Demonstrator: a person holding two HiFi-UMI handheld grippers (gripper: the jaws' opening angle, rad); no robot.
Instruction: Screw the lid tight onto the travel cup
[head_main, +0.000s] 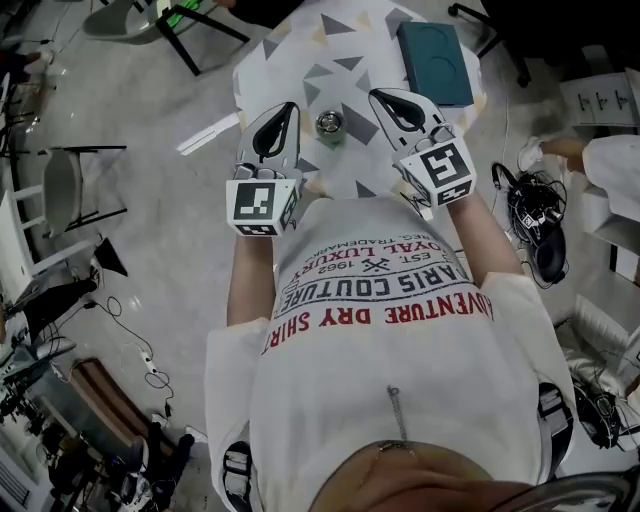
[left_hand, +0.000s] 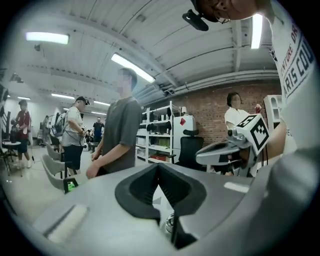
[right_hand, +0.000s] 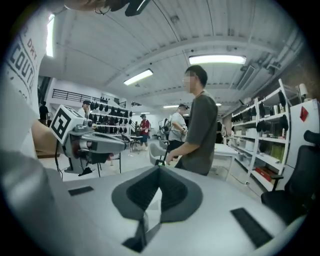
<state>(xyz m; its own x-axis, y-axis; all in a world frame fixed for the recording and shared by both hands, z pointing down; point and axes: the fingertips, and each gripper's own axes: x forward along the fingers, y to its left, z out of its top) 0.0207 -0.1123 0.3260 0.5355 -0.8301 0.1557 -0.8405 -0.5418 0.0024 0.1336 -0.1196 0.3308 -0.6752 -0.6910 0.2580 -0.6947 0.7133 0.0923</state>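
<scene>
Left gripper (head_main: 287, 110) and right gripper (head_main: 382, 98) hung over the counter (head_main: 350, 40), jaws fully closed, nothing in them. Cup (head_main: 330, 125) stood on the counter between them; we couldn't make out the lid. It looked metal: rigid, probably slick. We'd clamp the body and turn the lid by its rim.

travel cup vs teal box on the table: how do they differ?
The travel cup is small, round, metallic; the teal box is larger, flat, rectangular. The cup shows between left claw and right claw; the box lies at the far right corner of the table. Both rest on the table, untouched.
</scene>
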